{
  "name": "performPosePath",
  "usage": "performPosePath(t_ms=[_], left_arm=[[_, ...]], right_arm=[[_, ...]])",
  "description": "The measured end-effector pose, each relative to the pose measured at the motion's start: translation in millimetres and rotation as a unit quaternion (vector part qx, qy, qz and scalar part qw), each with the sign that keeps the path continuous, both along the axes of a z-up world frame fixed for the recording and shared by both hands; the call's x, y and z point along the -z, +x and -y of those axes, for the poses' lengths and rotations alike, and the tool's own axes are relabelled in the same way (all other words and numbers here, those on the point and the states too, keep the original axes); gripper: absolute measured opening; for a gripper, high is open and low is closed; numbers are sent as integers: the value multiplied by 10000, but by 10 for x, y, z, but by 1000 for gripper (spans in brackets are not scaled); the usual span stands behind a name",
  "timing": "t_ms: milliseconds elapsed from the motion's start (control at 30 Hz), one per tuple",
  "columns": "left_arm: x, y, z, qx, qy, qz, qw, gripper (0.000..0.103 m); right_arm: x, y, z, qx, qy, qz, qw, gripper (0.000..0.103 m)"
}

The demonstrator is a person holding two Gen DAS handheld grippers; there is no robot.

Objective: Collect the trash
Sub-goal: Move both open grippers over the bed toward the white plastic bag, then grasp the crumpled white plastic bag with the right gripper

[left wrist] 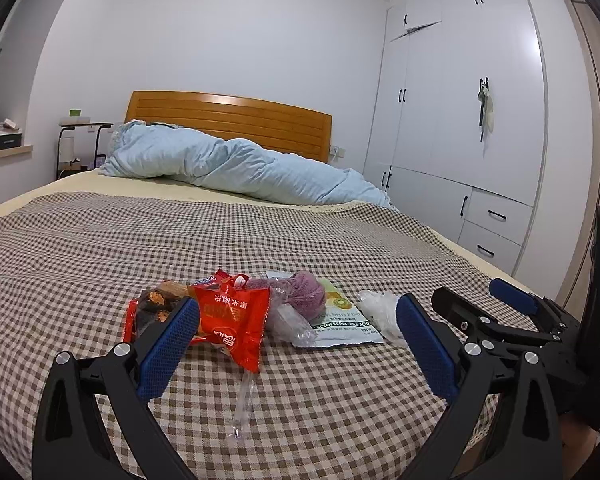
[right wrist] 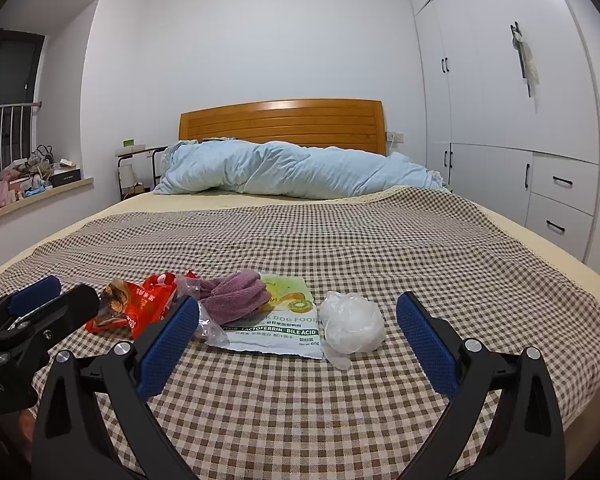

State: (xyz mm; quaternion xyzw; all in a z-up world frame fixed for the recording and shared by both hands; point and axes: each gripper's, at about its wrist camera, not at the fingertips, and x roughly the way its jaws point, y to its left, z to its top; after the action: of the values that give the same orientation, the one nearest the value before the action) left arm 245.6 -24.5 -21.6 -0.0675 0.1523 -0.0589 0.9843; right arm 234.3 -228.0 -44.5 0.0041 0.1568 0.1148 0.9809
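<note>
Left wrist view: the left gripper (left wrist: 296, 330) has its fingers (left wrist: 172, 344) spread wide and released, holding nothing, low over the bed (left wrist: 100, 240) with its checked cover. Between the fingers lies most of the trash. A red wrapper (left wrist: 232, 316) sits just inside the left finger, partly behind it, with a darker snack bag (left wrist: 156, 304) at that finger's tip. A clear plastic strip (left wrist: 244, 404) runs from under the red wrapper toward the camera. Past the wrapper, a purple cloth (left wrist: 304, 292) rests on a dog food pouch (left wrist: 340, 320), crumpled clear film (left wrist: 290, 322) touching both. A white plastic wad (left wrist: 378, 308) lies just beside the right finger's tip. The right gripper (left wrist: 496, 304) shows beyond that finger, apart from the trash.

Right wrist view: the right gripper (right wrist: 298, 330) is likewise released and empty. The wad (right wrist: 352, 326) sits between its fingers (right wrist: 426, 344), nearer the right one, touching the pouch (right wrist: 276, 328). The cloth (right wrist: 236, 292) is near the left fingertip, and the wrapper (right wrist: 140, 304) lies outside it.
</note>
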Motion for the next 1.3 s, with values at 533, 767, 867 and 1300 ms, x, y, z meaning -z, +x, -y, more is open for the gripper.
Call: performPosePath(t_ms=[533,767,867,1300], left_arm=[[59,46,-52,90,96,-268,9996,95],[93,104,-157,129,54,-459,9989,95],[82,120,-191,64,157,-446,9989,95],[117,419,-404,-50,-306,-772,9965,95]], right_arm=[[68,178,351,1079,729,-645,9894,95],[5,218,258,1579,101,-330,9869,95],[48,403,199,1293,-86,-479,9904,95],[585,1223,210,1286,-298,-1511,9797,95]])
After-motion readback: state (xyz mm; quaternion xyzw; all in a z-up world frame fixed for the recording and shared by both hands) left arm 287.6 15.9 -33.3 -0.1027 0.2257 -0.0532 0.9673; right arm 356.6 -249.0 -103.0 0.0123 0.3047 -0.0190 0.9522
